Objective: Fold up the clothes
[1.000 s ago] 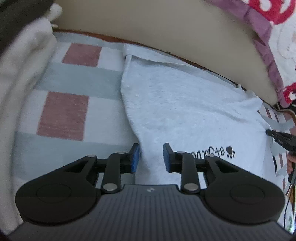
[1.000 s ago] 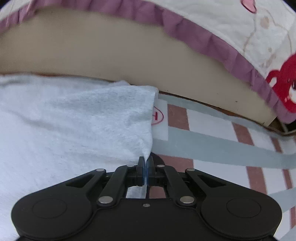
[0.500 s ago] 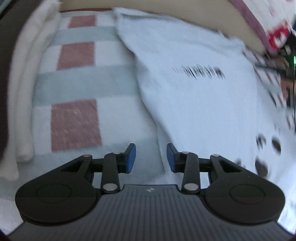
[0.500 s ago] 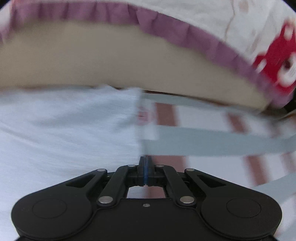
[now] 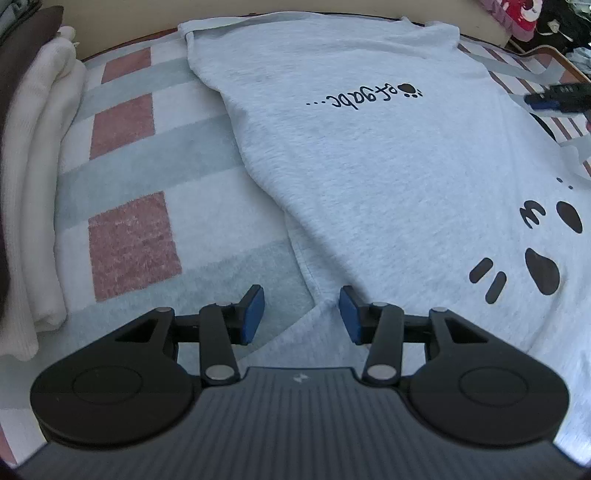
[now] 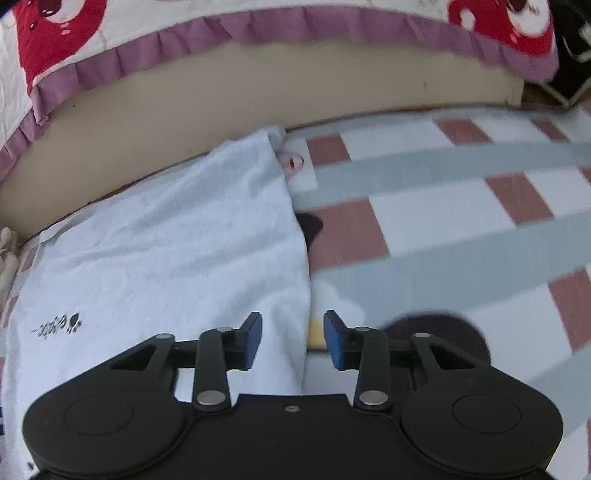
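Note:
A light grey T-shirt (image 5: 369, 166) with black paw prints and script lies flat on a checked blanket (image 5: 129, 236). My left gripper (image 5: 301, 314) is open and empty, low over the shirt's left edge where a sleeve folds. The shirt also shows in the right wrist view (image 6: 166, 258). My right gripper (image 6: 291, 341) is open and empty over the shirt's right edge. It shows in the left wrist view (image 5: 557, 98) at the far right.
Folded white knitwear (image 5: 40, 184) is stacked along the blanket's left side. A beige mattress side (image 6: 295, 96) with a purple-frilled quilt (image 6: 221, 33) rises behind the shirt. The checked blanket (image 6: 461, 221) stretches to the right.
My right gripper has opened and let go of the shirt's edge, then pulled back. My left gripper has moved back along the shirt's left edge, still open.

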The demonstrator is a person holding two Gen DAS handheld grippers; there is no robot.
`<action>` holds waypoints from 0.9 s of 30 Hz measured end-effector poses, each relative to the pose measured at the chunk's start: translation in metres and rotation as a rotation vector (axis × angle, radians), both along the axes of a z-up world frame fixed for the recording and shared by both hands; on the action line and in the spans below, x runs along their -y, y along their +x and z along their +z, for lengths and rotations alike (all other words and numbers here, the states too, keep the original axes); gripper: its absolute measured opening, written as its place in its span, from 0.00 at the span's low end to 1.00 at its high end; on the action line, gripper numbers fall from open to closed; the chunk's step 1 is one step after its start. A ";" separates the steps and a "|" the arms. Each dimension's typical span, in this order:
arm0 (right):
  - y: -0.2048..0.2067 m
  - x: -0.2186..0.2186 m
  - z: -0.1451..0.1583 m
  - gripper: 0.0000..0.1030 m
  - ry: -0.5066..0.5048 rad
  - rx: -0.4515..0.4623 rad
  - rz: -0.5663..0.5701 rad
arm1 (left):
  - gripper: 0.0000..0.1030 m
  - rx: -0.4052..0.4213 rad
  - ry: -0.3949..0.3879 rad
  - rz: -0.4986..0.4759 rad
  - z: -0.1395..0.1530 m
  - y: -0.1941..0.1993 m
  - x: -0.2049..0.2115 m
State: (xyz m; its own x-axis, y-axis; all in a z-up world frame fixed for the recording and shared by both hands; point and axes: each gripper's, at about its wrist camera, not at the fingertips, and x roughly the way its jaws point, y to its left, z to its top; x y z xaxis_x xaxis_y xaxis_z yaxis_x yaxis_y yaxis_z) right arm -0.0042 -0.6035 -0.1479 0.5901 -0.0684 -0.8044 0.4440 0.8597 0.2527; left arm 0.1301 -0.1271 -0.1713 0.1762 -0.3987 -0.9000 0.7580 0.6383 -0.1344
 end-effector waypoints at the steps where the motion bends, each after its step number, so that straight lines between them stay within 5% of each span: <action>1: -0.004 -0.002 0.000 0.44 0.003 -0.005 0.001 | 0.45 -0.001 0.001 0.001 0.000 -0.001 0.000; 6: -0.018 -0.013 -0.002 0.49 0.012 -0.006 0.083 | 0.42 0.024 0.020 -0.026 0.000 -0.011 0.006; 8: -0.017 -0.026 -0.006 0.49 -0.061 -0.040 0.201 | 0.11 0.074 0.032 -0.052 0.000 -0.017 0.012; 9: -0.017 -0.030 -0.009 0.49 -0.080 -0.048 0.218 | 0.05 0.087 0.033 -0.051 0.001 -0.019 0.014; 10: -0.017 -0.033 -0.011 0.48 -0.099 -0.055 0.235 | 0.05 0.091 0.032 -0.041 0.002 -0.020 0.014; 11: -0.017 -0.037 -0.014 0.36 -0.118 -0.063 0.252 | 0.05 0.107 0.033 -0.026 0.004 -0.022 0.014; 12: -0.017 -0.040 -0.017 0.12 -0.138 -0.070 0.269 | 0.05 0.131 0.036 -0.006 0.007 -0.023 0.012; 13: -0.017 -0.044 -0.020 0.02 -0.156 -0.077 0.284 | 0.04 0.148 0.035 0.018 0.011 -0.024 0.008; 17: -0.025 -0.054 -0.007 0.00 -0.267 -0.091 0.229 | 0.04 0.108 -0.008 0.169 0.027 -0.022 -0.020; 27: -0.019 -0.063 -0.016 0.00 -0.365 -0.257 0.237 | 0.05 0.008 0.030 0.257 0.014 -0.017 -0.030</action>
State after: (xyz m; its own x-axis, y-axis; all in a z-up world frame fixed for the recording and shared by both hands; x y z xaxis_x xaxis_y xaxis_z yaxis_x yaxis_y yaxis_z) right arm -0.0228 -0.5409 -0.1640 0.4096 -0.2601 -0.8744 0.2338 0.9564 -0.1750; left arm 0.1136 -0.0975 -0.1575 0.2753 -0.3133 -0.9089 0.5713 0.8137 -0.1074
